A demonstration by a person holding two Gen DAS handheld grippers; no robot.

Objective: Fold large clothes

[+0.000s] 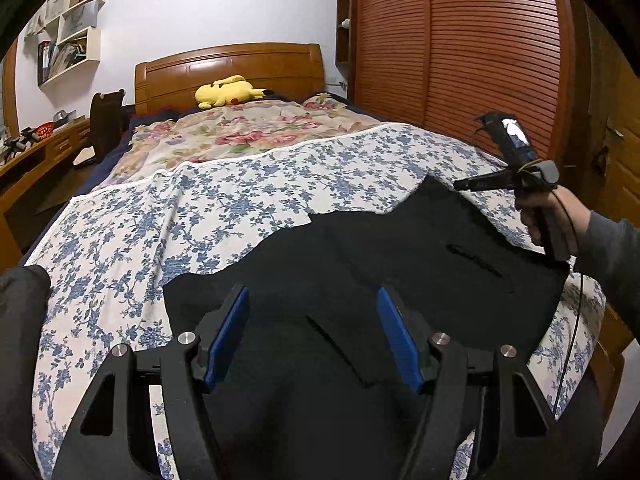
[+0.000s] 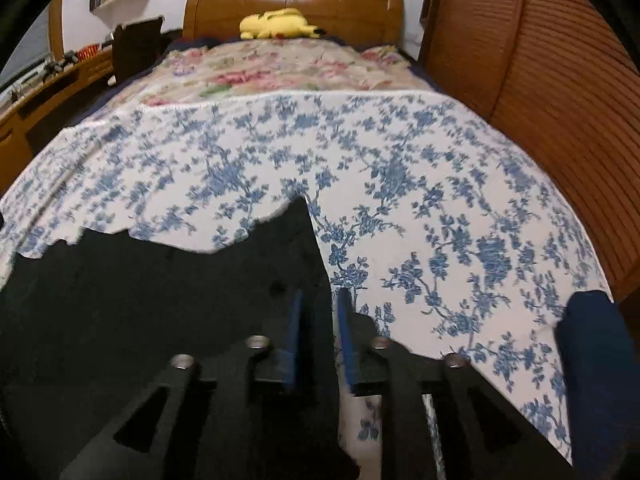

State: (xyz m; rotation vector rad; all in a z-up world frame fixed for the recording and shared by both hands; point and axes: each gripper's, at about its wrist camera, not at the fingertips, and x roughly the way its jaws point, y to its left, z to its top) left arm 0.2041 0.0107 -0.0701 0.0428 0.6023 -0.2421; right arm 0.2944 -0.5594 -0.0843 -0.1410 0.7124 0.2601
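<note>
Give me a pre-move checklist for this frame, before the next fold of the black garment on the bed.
1. Left gripper open above the black garment: ok.
2. Right gripper closed on the garment's right edge: cannot tell; jaws nearly together, grip blurred.
3. Garment flat on the blue floral sheet: not ok; far edge is ragged and uneven.
4. Fold area free of other items: ok; yellow plush toy lies far away by the headboard.

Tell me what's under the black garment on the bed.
The black garment lies on a blue-flowered sheet, which shows all around its edges. Whatever is directly beneath the dark cloth is covered and cannot be seen.
</note>
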